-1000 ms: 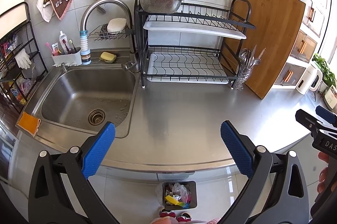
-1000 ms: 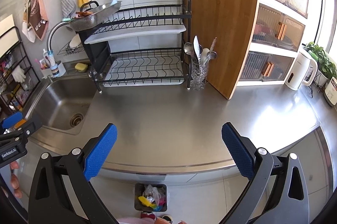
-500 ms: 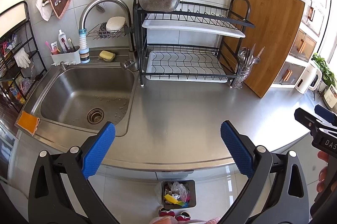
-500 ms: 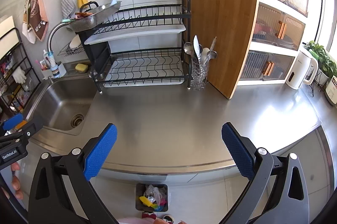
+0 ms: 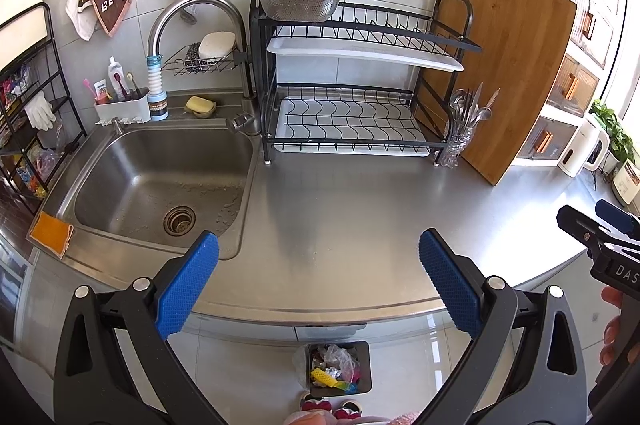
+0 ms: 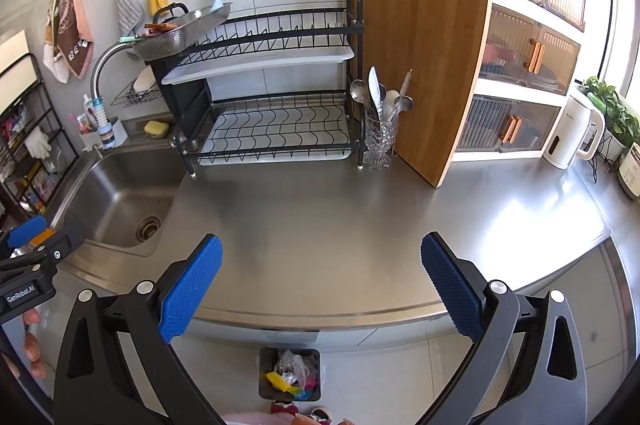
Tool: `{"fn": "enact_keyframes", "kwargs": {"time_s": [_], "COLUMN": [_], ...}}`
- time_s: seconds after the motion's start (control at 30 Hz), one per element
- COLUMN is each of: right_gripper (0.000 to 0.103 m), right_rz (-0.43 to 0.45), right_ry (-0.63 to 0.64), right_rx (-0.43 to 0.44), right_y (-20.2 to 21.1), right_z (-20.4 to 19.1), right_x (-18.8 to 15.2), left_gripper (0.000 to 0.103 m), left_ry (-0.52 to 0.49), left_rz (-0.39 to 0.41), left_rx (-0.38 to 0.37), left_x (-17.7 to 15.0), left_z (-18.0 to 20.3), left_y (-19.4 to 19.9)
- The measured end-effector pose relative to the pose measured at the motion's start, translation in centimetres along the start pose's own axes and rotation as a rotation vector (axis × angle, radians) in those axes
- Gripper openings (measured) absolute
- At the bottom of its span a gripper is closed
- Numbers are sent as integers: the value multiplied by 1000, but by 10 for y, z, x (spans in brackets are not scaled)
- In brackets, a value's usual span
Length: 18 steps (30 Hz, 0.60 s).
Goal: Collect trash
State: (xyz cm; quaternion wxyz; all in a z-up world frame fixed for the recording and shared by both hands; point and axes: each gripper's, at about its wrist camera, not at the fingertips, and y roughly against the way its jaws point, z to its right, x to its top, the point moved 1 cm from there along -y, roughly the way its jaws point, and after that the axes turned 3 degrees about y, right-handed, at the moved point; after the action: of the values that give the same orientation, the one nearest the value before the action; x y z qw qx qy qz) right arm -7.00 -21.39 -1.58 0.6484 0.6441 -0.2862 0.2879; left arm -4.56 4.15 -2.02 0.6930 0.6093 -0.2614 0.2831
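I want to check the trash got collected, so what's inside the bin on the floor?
The bin holds crumpled clear plastic, a yellow piece and pink and blue scraps. Whatever lies beneath that top layer is covered.

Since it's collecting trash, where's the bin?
The trash bin sits on the floor below the counter's front edge, bottom centre in both views.
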Motion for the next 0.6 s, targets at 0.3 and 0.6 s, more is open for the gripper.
{"fn": "enact_keyframes", "kwargs": {"time_s": [0.3,0.6], "right_gripper": [100,100], "right_rz": [-4,-2], "right_ry": [-1,1], "right_rx": [11,16], "right_y": [-2,-3], "right_z": [-1,-2], "right_x": [1,2], "left_gripper": [95,95], "left_ry": [1,3], "left_rz": [3,1], "left_rx": [3,2], "left_x": [2,4], "left_z": [-1,-1], "left_y": [1,-1]}}
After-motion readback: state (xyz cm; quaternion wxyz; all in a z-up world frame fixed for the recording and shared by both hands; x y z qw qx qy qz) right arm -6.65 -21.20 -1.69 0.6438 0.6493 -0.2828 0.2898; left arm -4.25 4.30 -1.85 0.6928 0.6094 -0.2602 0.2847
